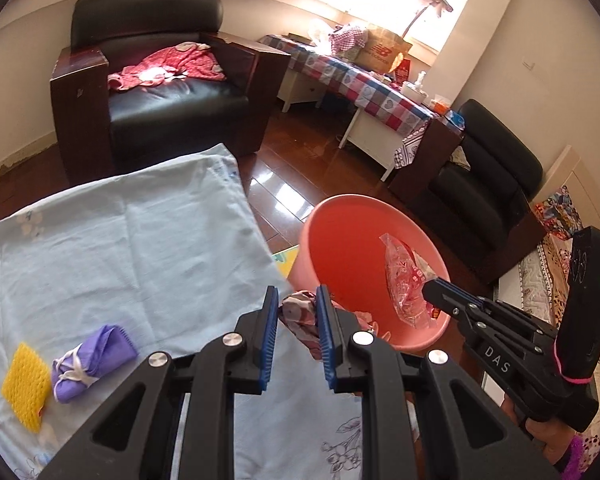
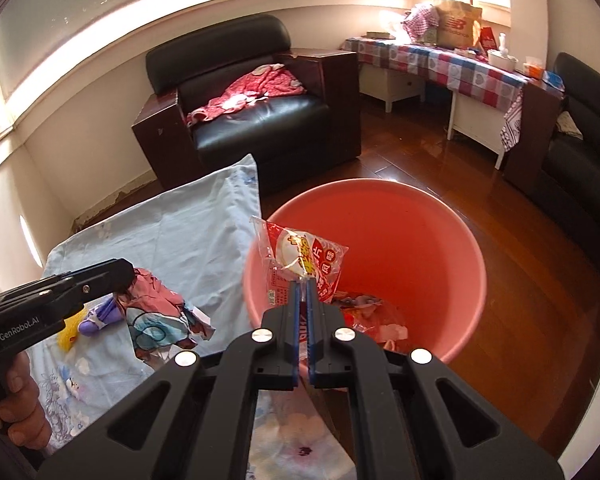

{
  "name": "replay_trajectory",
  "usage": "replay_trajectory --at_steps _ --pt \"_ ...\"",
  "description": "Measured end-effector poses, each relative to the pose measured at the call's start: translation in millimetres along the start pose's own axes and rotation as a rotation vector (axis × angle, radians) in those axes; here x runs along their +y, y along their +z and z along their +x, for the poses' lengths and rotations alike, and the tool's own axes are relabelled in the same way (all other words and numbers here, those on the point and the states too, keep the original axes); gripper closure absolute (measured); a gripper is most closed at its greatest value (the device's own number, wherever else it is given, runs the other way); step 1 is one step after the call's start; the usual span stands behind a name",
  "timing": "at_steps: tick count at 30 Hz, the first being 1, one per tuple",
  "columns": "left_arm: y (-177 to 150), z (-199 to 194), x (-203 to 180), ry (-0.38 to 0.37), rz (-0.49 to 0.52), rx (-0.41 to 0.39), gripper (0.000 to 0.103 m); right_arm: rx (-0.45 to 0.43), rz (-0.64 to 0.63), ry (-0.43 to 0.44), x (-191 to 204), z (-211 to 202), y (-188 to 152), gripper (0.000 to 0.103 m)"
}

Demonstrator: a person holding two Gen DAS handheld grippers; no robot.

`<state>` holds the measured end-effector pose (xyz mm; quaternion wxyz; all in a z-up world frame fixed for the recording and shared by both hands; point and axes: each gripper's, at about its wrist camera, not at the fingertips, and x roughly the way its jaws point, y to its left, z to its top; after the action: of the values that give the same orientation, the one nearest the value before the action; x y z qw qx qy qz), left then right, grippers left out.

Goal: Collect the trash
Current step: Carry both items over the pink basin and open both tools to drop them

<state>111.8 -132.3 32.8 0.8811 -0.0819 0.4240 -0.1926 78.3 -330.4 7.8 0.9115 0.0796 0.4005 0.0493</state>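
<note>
Here, in the left wrist view, the left gripper (image 1: 297, 312) sits with its blue pads a moderate gap apart, a crumpled wrapper (image 1: 300, 320) between them at the sheet's (image 1: 140, 240) edge — whether the pads actually pinch it I cannot tell. The bin (image 1: 340, 240) stands just beyond, and the right gripper (image 1: 434, 286) holds a red packet (image 1: 404, 284) over it. A yellow sponge (image 1: 22, 384) and purple cloth (image 1: 92, 360) lie on the sheet.

In the right wrist view, the right gripper (image 2: 303, 286) is closed narrow on the packet (image 2: 300, 256), above the bin's (image 2: 440, 216) near rim (trash already lies inside). Best to carry it farther over the middle before letting go — a light packet can catch the rim. The left gripper (image 2: 126, 280) seems to dangle the wrapper (image 2: 160, 312) above the sheet (image 2: 172, 232).
</note>
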Motion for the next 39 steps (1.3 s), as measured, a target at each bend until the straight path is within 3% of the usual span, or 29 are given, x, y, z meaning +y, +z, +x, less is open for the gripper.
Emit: replay_trajectory --at_steps 7,19,34,35,39 --pt "14.2 35.9 -39.8 -0.011 0.072 0.024 0.085 0.009 0.053 -0.029 -26.4 3.4 -2.1 0.1" --pt "12.6 100.2 -65.7 0.002 0.099 0.09 0.085 0.054 0.076 -0.087 -44.0 25.3 -5.5 0.1" --pt "3.4 126.4 -70.9 0.007 0.107 0.15 0.083 0.095 0.101 -0.104 -54.3 44.3 -6.1 0.099" --pt "3.2 126.1 -70.0 0.009 0.104 0.149 0.083 0.102 0.103 -0.1 -54.5 45.5 -6.0 0.099" --pt "3.0 123.4 -69.2 0.012 0.1 0.139 0.075 0.097 0.112 -0.09 -55.3 45.2 -6.8 0.08"
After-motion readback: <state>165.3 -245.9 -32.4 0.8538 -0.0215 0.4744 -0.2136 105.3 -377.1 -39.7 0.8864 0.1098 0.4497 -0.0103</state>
